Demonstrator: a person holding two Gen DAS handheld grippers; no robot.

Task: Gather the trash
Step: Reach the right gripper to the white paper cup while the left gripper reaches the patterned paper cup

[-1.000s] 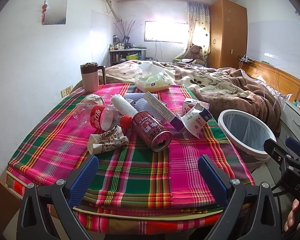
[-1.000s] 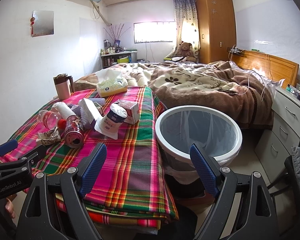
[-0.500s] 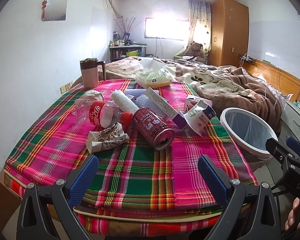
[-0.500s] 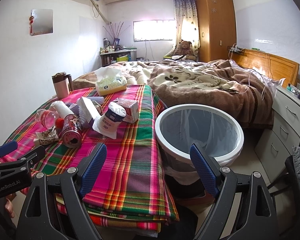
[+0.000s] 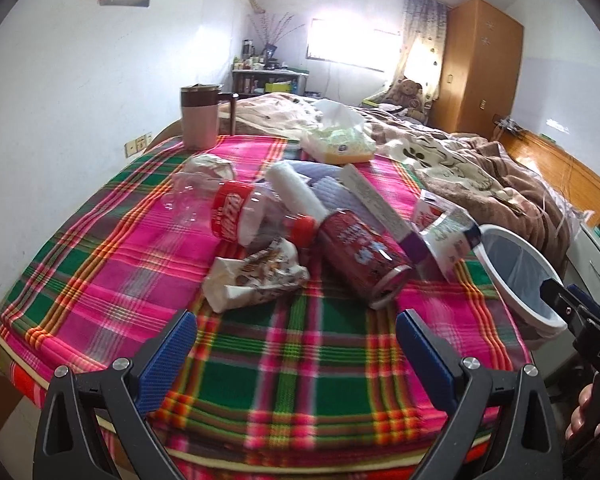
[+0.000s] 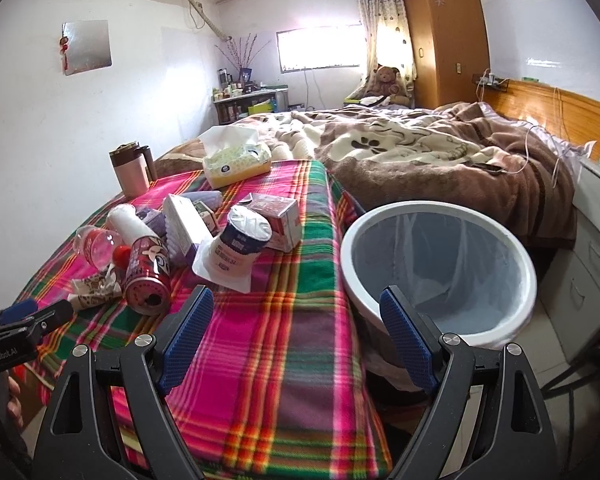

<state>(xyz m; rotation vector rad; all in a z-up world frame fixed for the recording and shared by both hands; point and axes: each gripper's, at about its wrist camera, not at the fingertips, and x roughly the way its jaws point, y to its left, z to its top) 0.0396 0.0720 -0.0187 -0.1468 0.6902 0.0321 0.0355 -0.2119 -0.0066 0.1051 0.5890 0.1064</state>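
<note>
Trash lies in a heap on the plaid cloth (image 5: 112, 264): a red can (image 5: 364, 258) on its side, a crumpled wrapper (image 5: 256, 280), a clear bottle (image 5: 236, 212) with a red label, a white roll (image 5: 296, 192), a long box (image 5: 380, 208) and a white cup (image 5: 446, 236). My left gripper (image 5: 296, 340) is open, just short of the wrapper and can. The right gripper (image 6: 298, 328) is open too, over the cloth's edge beside the white bin (image 6: 440, 272), which has a clear liner. The can (image 6: 146, 280) and cup (image 6: 236, 248) lie to its left.
A pink mug (image 5: 200, 120) and a tissue pack (image 5: 338, 142) stand at the cloth's far end. A bed with a brown blanket (image 6: 440, 152) lies behind. White drawers (image 6: 592, 216) stand right of the bin. A carton (image 6: 276, 216) lies behind the cup.
Both grippers have moved forward toward the table; the trash heap and the bin look larger and nearer. Nothing has been picked up.
</note>
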